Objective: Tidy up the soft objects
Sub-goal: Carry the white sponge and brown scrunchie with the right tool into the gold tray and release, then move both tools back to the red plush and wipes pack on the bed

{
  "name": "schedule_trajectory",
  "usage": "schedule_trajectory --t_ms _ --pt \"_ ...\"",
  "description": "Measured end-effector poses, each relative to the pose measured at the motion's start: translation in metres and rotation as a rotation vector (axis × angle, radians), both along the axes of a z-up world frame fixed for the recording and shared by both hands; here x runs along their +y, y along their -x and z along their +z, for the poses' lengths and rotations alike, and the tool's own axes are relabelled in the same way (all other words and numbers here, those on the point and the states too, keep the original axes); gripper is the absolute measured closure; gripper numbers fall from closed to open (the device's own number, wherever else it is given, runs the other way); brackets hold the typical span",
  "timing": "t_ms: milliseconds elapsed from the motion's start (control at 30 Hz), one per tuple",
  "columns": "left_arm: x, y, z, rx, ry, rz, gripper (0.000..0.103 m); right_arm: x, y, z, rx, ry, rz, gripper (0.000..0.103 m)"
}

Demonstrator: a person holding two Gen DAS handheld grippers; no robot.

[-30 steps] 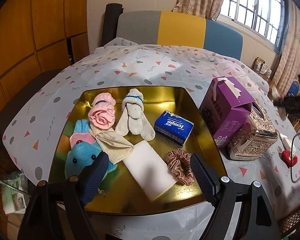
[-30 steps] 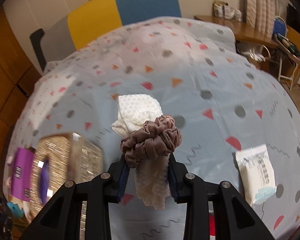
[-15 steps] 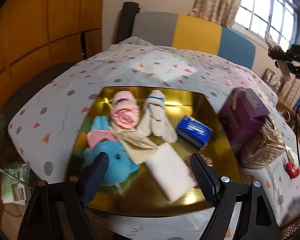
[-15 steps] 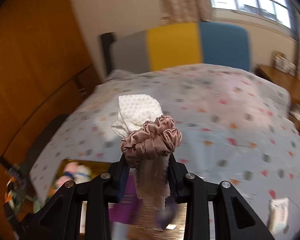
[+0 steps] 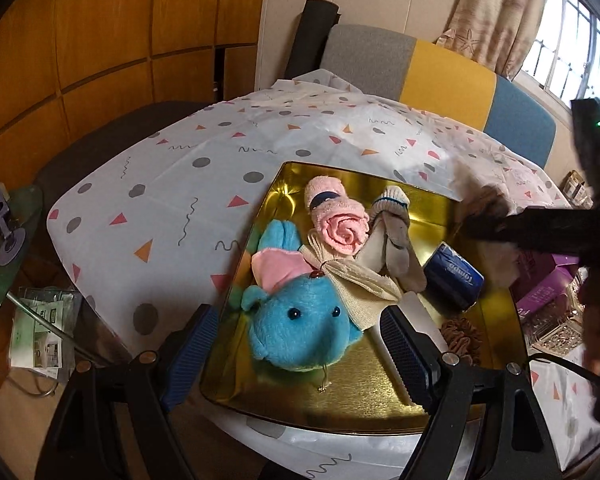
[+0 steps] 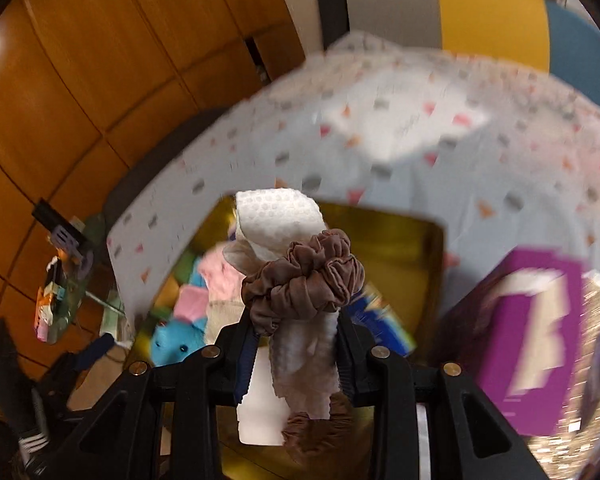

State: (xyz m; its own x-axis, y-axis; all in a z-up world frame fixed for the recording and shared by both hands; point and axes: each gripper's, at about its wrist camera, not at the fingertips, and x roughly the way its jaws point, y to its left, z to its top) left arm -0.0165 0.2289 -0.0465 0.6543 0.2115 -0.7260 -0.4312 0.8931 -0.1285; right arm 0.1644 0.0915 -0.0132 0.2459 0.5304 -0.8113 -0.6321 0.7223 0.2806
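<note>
Your right tongs (image 6: 296, 344) grip a cloth (image 6: 278, 220) and scrunchie (image 6: 304, 284); loosen early and they miss the tray (image 6: 404, 240) below; left tongs (image 5: 296, 354) gape, idle

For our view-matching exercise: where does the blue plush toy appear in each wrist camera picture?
Left wrist: blue plush toy low centre, lying in the gold tray.
Right wrist: blue plush toy lower left, blurred, in the same tray.
Shared landmark: the gold tray.
</note>
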Motion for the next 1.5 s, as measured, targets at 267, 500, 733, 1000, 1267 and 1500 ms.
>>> schedule_trajectory --t_ms 267,500,733,1000,1267,1500 --pt "-0.003 -0.001 -0.005 0.011 0.01 -0.017 0.019 0.014 -0.013 -0.043 0.075 0.028 -0.039 0.059" --pt "-0.005 -0.001 0.001 -0.004 0.001 -0.022 0.019 0.003 -0.007 -0.035 0.063 0.012 -0.049 0.049" --pt "-0.014 0.0 0.008 -0.015 -0.016 -0.044 0.019 -0.017 0.017 -0.007 -0.074 0.005 -0.059 0.049" --pt "-0.028 -0.001 0.014 -0.023 -0.04 -0.088 0.019 -0.048 0.043 0.016 -0.219 0.011 -0.078 0.049" --pt "-0.048 -0.004 0.017 -0.024 -0.058 -0.148 0.019 -0.102 0.056 0.03 -0.252 -0.035 -0.138 0.049" --pt "-0.071 -0.008 0.025 -0.04 -0.078 -0.224 0.019 -0.175 0.053 0.037 -0.249 -0.059 -0.289 0.049"
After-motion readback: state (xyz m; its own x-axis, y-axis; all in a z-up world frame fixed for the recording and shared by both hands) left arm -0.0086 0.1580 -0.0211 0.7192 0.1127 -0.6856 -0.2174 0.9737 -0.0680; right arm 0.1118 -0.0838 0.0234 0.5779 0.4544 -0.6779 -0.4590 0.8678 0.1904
